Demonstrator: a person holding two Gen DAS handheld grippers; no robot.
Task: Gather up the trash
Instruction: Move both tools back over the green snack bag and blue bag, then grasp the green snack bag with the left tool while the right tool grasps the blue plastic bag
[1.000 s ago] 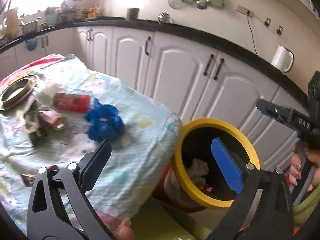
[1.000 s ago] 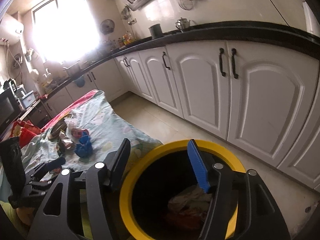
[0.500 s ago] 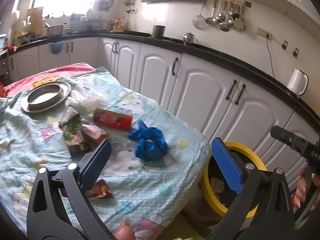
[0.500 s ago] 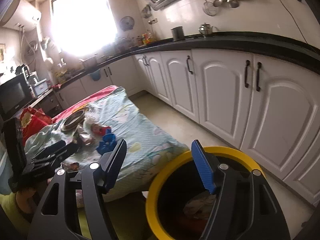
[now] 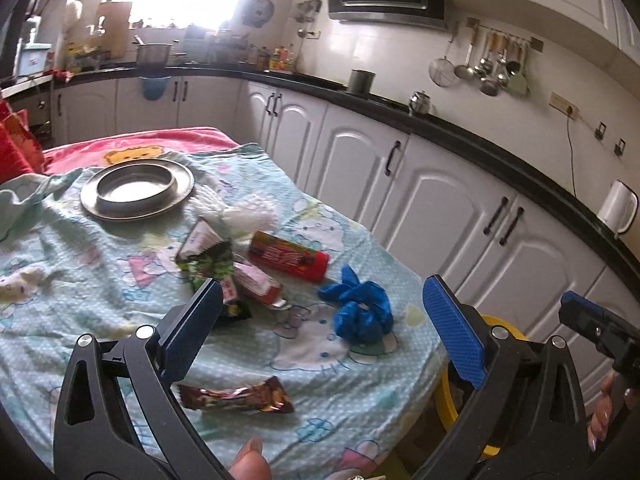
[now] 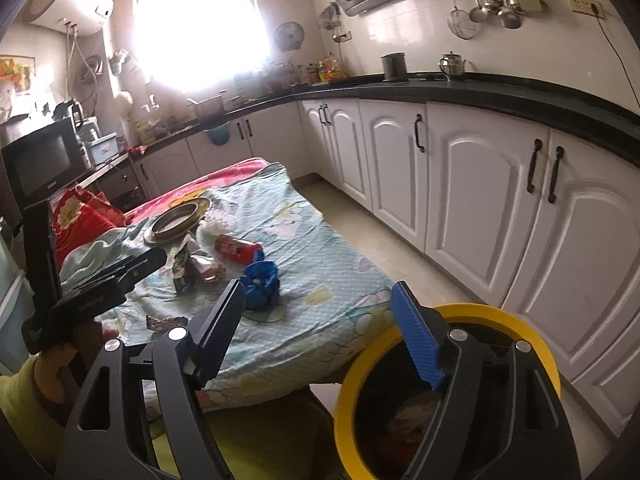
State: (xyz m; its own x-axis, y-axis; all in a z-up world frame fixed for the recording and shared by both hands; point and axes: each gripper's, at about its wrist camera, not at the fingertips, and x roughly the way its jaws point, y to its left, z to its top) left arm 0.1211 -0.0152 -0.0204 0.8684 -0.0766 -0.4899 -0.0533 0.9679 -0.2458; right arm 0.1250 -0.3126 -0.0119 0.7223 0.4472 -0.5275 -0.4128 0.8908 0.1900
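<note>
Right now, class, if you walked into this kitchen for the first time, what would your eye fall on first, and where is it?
Probably the litter in the middle of the cartoon-print cloth: a crumpled blue bag, a red packet beyond it and a brown wrapper nearest the camera. Next, the yellow-rimmed bin on the floor off the table's corner, with rubbish already inside. Both the left gripper and right gripper hold nothing; the right one's jaws are opening.
</note>
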